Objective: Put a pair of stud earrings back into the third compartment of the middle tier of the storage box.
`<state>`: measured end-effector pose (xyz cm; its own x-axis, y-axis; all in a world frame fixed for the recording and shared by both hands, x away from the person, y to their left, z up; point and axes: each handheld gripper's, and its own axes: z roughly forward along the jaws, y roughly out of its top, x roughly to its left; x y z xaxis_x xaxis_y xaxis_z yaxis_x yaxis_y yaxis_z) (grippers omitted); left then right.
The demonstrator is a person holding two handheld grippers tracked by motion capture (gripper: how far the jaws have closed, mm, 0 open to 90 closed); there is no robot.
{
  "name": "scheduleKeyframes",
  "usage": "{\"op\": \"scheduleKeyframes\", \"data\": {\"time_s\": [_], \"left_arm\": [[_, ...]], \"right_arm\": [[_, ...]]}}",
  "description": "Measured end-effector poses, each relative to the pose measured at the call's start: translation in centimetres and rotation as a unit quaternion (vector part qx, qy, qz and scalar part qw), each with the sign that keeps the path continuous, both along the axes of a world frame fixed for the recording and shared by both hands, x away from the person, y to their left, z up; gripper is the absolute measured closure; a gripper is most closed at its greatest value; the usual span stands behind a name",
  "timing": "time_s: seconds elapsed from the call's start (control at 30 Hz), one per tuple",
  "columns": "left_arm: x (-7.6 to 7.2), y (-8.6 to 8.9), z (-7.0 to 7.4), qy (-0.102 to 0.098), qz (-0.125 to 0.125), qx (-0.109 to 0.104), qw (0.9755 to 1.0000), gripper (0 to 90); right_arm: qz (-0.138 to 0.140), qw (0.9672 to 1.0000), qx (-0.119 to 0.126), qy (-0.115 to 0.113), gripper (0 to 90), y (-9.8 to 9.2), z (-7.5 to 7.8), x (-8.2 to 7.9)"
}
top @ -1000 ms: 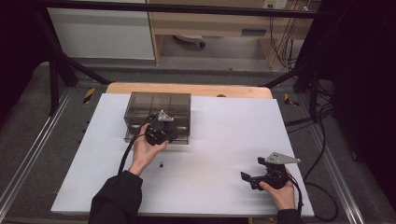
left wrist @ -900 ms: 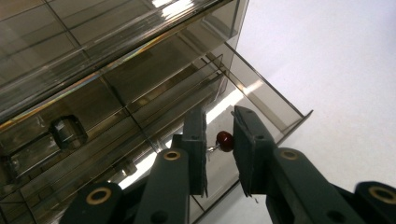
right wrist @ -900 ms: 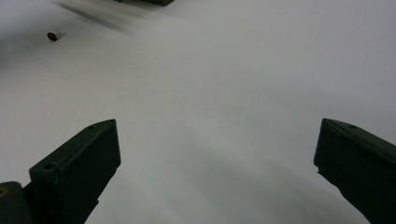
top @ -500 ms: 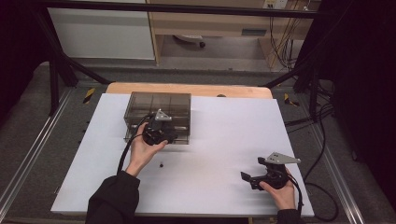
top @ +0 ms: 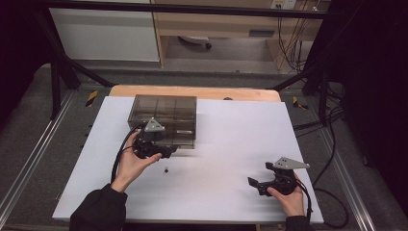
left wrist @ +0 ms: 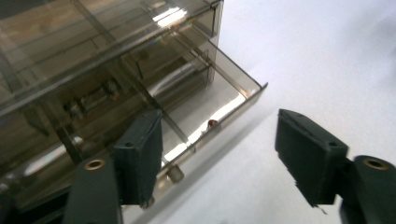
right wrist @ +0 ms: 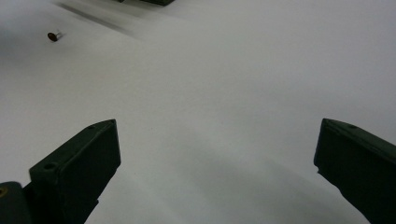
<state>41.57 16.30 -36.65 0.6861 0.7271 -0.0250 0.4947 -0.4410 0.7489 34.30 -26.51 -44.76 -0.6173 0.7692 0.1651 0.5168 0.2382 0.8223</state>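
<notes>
Left tongs (left wrist: 219, 158) spread at a smoky plastic drawer box's (top: 163, 113) open drawer (left wrist: 205, 98); right tongs (right wrist: 215, 172) spread over the white tabletop (top: 231, 144).

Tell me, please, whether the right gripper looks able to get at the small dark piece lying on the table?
Probably yes. The piece lies alone on the bare white table, and the right gripper stands open and faces it with nothing between them.

White worktop (top: 231, 144) on a pale wooden board (top: 192, 91), flanked by grey carpeted floor (top: 29, 130) and metal rails (top: 29, 166), with a wooden shelf unit (top: 216, 24), a white panel (top: 103, 33), possibly a cabinet, and cables (top: 293, 29) beyond, dim surroundings.
</notes>
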Motion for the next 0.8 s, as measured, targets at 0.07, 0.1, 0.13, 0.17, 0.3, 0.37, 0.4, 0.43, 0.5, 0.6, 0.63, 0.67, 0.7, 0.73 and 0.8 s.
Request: {"op": "scheduleKeyframes", "data": {"time_s": [0.07,0.1,0.13,0.17,0.3,0.37,0.4,0.43,0.5,0.6,0.63,0.67,0.7,0.73,0.8], "left_arm": [[-0.4,0.3,-0.2,0.0,0.002,-0.004,1.0,25.8],[-0.6,0.5,-0.4,0.0,0.003,-0.004,1.0,23.8],[-0.7,0.6,-0.5,0.002,0.003,-0.003,1.0,23.8],[-0.9,0.7,-0.6,0.002,0.003,-0.004,1.0,20.7],[-1.7,1.1,-1.3,0.007,-0.001,-0.007,0.9999,15.6],[-2.1,1.3,-1.6,0.01,0.0,-0.011,0.9999,15.3],[-2.2,1.4,-1.7,0.01,-0.001,-0.01,0.9999,13.6],[-2.4,1.5,-1.9,0.009,0.0,-0.009,0.9999,13.6],[-2.5,1.7,-2.2,0.012,0.002,-0.01,0.9999,12.6],[-2.8,2.0,-2.9,0.015,0.002,-0.011,0.9998,10.8],[-3.0,2.0,-3.1,0.014,0.002,-0.011,0.9998,10.3],[-3.1,2.1,-3.3,0.015,0.002,-0.012,0.9998,9.6],[-3.2,2.2,-3.6,0.017,0.003,-0.015,0.9997,9.2],[-3.2,2.3,-3.8,0.017,0.005,-0.016,0.9997,9.1],[-3.4,2.4,-4.3,0.019,0.008,-0.019,0.9996,9.0]], "right_arm": [[0.0,1.0,0.0,0.0,1.0,0.0,0.0,0.0],[0.0,1.0,0.0,0.0,1.0,0.0,0.0,0.0],[0.0,1.0,0.0,0.0,1.0,0.0,0.0,0.0],[0.0,1.0,0.0,0.0,1.0,0.0,0.0,0.0],[-0.001,1.0,0.0,0.0,1.0,0.0,0.0,0.0],[-0.001,1.0,0.0,0.0,1.0,0.0,0.0,0.0],[0.0,1.0,0.0,0.001,1.0,0.0,0.0,0.0],[0.0,1.0,0.0,0.001,1.0,0.0,0.0,0.0],[0.0,1.0,-0.001,0.001,1.0,0.0,0.0,0.0],[-0.001,1.0,0.0,0.001,1.0,0.0,0.0,0.0],[-0.001,1.0,0.0,0.001,1.0,0.0,0.0,0.0],[-0.001,1.0,0.0,0.001,0.9,0.0,0.0,0.0],[-0.001,1.0,0.0,0.001,0.9,0.0,0.0,0.0],[-0.001,1.0,0.0,0.001,1.0,0.0,0.0,0.0],[0.0,1.0,-0.002,0.001,0.9,0.0,-0.1,0.0]]}}
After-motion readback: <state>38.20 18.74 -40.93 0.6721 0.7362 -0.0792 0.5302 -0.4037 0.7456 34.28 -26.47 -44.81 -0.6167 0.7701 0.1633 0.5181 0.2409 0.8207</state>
